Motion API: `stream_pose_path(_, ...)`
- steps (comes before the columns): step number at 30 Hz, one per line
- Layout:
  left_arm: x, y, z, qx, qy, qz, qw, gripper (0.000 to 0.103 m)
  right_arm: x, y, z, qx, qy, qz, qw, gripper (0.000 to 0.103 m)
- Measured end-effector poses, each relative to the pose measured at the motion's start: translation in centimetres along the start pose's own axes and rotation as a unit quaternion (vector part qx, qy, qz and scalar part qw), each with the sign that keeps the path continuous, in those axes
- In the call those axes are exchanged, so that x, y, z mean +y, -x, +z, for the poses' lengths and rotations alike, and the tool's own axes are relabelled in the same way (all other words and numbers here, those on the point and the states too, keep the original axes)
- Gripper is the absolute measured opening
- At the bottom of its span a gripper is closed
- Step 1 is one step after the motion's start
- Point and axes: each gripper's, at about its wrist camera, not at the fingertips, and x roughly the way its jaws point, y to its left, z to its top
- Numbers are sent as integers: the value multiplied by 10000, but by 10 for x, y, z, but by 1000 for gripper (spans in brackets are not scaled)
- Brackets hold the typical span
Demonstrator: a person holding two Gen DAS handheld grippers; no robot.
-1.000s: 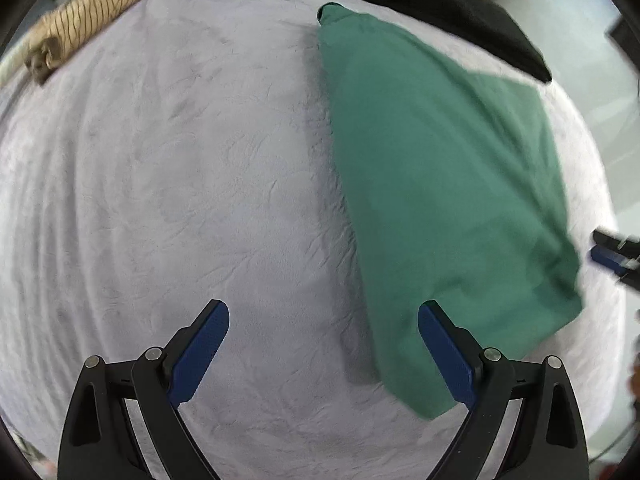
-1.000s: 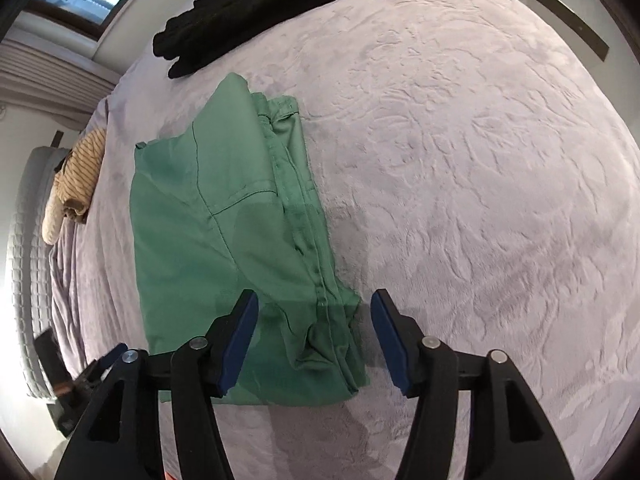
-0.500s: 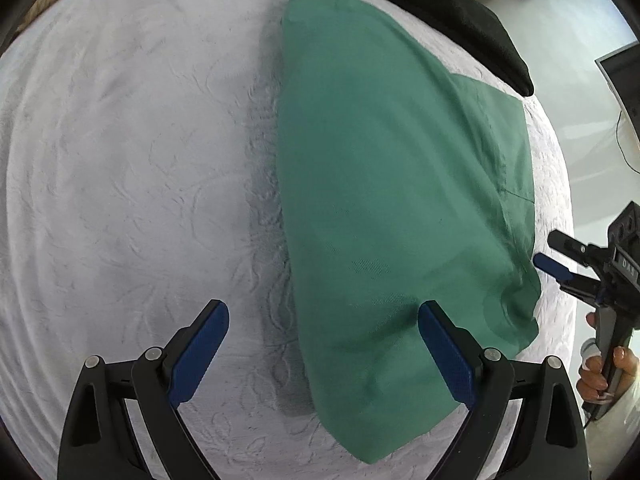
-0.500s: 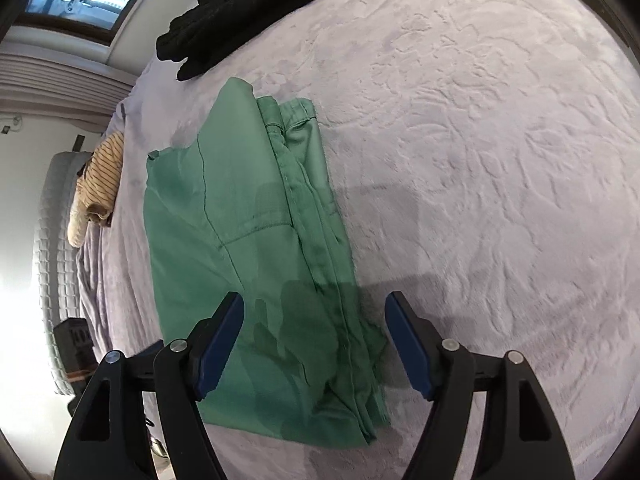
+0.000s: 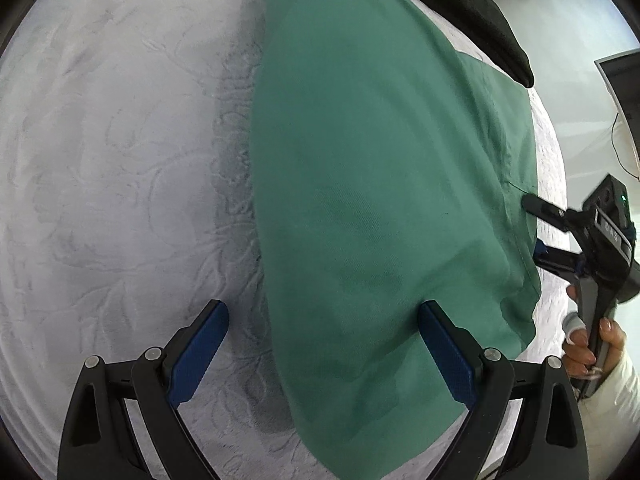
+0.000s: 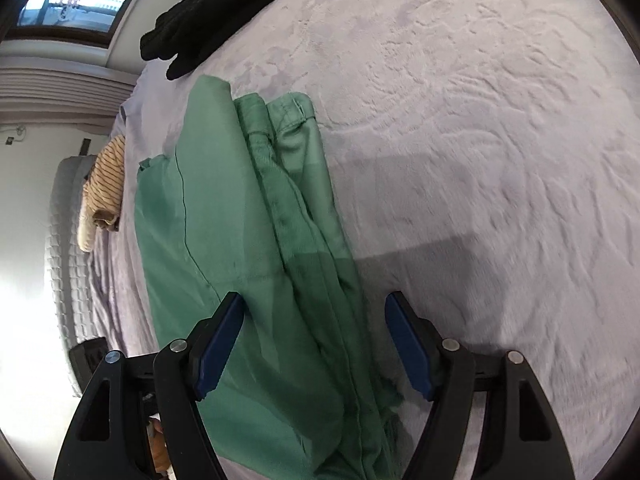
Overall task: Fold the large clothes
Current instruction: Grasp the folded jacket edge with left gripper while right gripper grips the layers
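Note:
A green garment [image 5: 360, 184] lies folded lengthwise on the pale lilac bedspread [image 5: 120, 160]. My left gripper [image 5: 323, 316] hovers open over its near end; the garment's left edge runs between the blue pads [image 5: 200, 344] and neither pad presses on it. In the right wrist view the green garment [image 6: 240, 208] shows its stacked seam edges. My right gripper [image 6: 315, 304] stands open above that layered edge, which lies between its fingers unpinched. The left wrist view shows the right gripper [image 5: 534, 224] at the garment's right border, held by a hand [image 5: 588, 344].
A black garment [image 5: 460, 8] lies at the far end of the bed, also seen as the black garment [image 6: 208, 20]. A striped beige garment [image 6: 104, 184] sits near the bed's far side. Wide bare bedspread [image 6: 480, 160] stretches right of the green garment. A monitor [image 5: 624, 92] stands beyond the bed.
Both grippers have come down closer to the green garment. The right jaws have widened. The garment's left edge now lies between the left fingers.

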Motion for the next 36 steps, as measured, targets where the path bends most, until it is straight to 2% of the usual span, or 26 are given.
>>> stream_pose_path(6, -8, -12, 8, 65, -118, -194, 9997, 96, 11, -27, 24, 239, 167, 485, 9984, 78)
stream_pose_path(9, -14, -23, 13, 150, -207, -299, 9992, 100, 17, -38, 35, 296, 194, 758, 9965, 83)
stream_pose_path(10, -17, -30, 14, 203, -230, -300, 9991, 102, 16, -42, 38, 302, 152, 825, 9960, 84)
stream_pose_path(15, -20, -39, 16, 249, -242, -190, 9992, 102, -1, -52, 44, 203, -472, 1196, 9915, 82)
stream_pose_path(16, -21, -37, 15, 209, -259, -195, 9993, 97, -2, -52, 44, 180, -564, 1175, 9913, 71)
stream_pose_path(17, -22, -33, 13, 155, -293, -196, 9993, 87, -3, -52, 43, 192, -601, 1182, 9910, 47)
stream_pose_path(18, -24, -30, 13, 97, -338, -168, 9992, 80, -4, -52, 41, 196, -670, 1241, 9898, 39)
stream_pose_path(20, -25, -17, 11, -15, -449, -275, 9986, 60, -3, -46, 39, 117, -686, 1443, 9871, 24)
stream_pose_path(23, -27, 3, 10, -145, -560, -479, 9972, 44, 3, -38, 34, 76, -700, 1791, 9813, 21)
stream_pose_path(29, -33, 44, 3, -446, -677, -808, 9934, 41, 25, -14, 21, -36, -799, 2363, 9684, 21)
stream_pose_path(33, -24, 71, -12, -547, -733, -946, 9913, 41, 48, 1, 5, -42, -598, 2395, 9690, 21)
stream_pose_path(36, -10, 94, -29, -563, -799, -977, 9904, 41, 64, 6, -19, -29, -511, 2440, 9684, 21)
